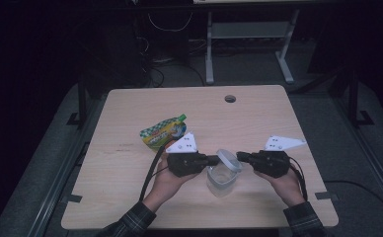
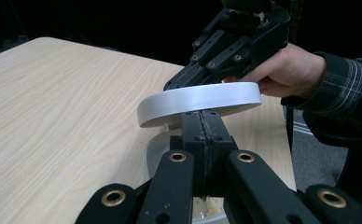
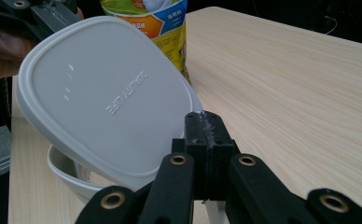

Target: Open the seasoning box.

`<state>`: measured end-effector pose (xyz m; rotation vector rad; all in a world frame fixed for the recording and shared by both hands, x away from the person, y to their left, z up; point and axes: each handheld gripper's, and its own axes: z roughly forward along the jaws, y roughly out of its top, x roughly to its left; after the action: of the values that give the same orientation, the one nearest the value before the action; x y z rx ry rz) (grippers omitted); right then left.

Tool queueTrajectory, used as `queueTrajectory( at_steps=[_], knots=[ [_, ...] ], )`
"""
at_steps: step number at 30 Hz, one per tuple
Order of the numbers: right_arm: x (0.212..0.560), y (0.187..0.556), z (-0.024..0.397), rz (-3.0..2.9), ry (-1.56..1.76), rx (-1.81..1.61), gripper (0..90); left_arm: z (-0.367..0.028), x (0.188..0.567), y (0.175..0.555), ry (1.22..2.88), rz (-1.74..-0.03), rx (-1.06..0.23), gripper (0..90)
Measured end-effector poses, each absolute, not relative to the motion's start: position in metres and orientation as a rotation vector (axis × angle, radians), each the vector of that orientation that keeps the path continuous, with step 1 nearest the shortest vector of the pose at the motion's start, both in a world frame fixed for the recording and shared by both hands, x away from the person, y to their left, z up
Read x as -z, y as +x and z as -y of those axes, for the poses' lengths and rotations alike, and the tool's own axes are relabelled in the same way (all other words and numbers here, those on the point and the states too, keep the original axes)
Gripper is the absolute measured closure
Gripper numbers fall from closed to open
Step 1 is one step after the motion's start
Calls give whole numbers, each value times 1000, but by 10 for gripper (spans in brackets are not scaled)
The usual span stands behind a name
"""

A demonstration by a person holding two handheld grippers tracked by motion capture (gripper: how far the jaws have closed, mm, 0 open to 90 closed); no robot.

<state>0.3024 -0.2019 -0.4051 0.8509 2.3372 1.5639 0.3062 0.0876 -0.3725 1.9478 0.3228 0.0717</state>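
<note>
A clear plastic tub (image 1: 221, 178) with rounded corners stands near the front middle of the pale wooden table (image 1: 258, 118), and its translucent white lid (image 1: 229, 159), a shallow rounded rectangle with a raised rim, sits tilted above the opening, lifted off on one side. Raised lettering is moulded into the lid's top, too faint to read with certainty. The left gripper (image 1: 215, 159) and the right gripper (image 1: 240, 156) both have their jaws pressed together, meeting the lid from opposite edges. Behind the left gripper lies a green and yellow printed pouch (image 1: 163, 132) with small illegible writing.
</note>
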Motion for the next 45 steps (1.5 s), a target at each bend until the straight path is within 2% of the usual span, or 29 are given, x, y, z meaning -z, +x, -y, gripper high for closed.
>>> queueTrajectory(
  at_steps=[34,45],
  knots=[
    [413,303,206,-2360,884,-1527,898,-62,363,329,1943,-301,-64,900],
    [415,302,216,-2324,913,-1515,898,-65,364,327,1947,-305,-53,900]
  ],
)
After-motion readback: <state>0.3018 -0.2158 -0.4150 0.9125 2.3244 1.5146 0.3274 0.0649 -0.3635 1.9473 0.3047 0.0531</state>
